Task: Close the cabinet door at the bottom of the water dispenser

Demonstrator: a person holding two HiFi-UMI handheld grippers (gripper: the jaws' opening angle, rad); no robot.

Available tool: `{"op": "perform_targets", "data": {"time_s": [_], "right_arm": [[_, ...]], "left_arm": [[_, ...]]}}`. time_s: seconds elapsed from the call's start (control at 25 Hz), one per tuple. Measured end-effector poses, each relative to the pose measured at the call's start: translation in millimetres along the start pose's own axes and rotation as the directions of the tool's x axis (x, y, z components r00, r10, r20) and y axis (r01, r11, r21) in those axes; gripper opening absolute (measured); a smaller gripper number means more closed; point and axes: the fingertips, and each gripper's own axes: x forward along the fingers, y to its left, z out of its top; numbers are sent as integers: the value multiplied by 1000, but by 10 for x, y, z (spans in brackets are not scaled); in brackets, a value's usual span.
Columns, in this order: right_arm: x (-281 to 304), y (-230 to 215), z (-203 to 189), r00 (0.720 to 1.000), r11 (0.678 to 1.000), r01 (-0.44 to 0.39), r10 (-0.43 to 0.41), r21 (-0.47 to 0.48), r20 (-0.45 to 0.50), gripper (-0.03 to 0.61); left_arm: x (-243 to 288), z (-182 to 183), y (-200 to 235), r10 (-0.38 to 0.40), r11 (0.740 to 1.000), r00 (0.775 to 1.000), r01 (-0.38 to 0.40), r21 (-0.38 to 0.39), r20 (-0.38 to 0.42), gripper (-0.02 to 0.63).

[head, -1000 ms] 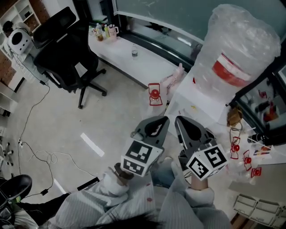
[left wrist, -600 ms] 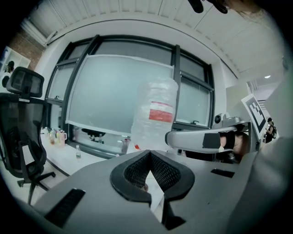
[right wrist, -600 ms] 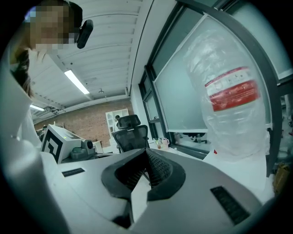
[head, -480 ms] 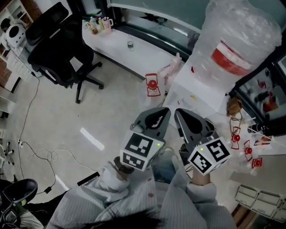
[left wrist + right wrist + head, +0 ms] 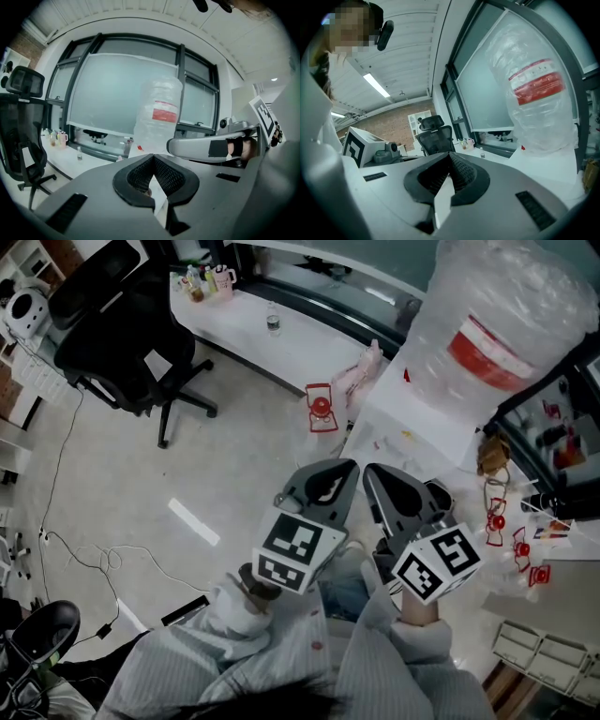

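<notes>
The white water dispenser [image 5: 419, 424] stands at the upper right, and a plastic-wrapped bottle [image 5: 506, 324] with a red label sits on top of it. Its bottom cabinet door is hidden in every view. My left gripper [image 5: 345, 471] and right gripper [image 5: 373, 476] hang side by side just in front of the dispenser, both pointing at it. Each is shut with nothing between its pads. In the left gripper view the shut left gripper [image 5: 152, 159] faces the bottle [image 5: 157, 117], with the right gripper's arm [image 5: 206, 146] beside it. The right gripper [image 5: 450, 155] is shut too, and the bottle [image 5: 539, 103] rises to its right.
A black office chair [image 5: 122, 324] stands at the upper left by a long white ledge [image 5: 300, 357] with small bottles. A red object [image 5: 321, 413] sits on the floor left of the dispenser. Cables [image 5: 84, 563] trail across the floor at left. A cluttered shelf [image 5: 525, 531] is at right.
The head view has drifted slightly, so the room sits a little differently in it. Both grippers stay shut, side by side before the dispenser.
</notes>
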Motion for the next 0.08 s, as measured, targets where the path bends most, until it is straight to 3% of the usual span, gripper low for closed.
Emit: {"op": "perform_targets", "data": {"time_s": [0.08], "right_arm": [[6,-14,-16,1000,1000,2,-2,9,-1,14]], "left_arm": [[14,0,-3,-1,1000,1000,1,2,-3,11]]}}
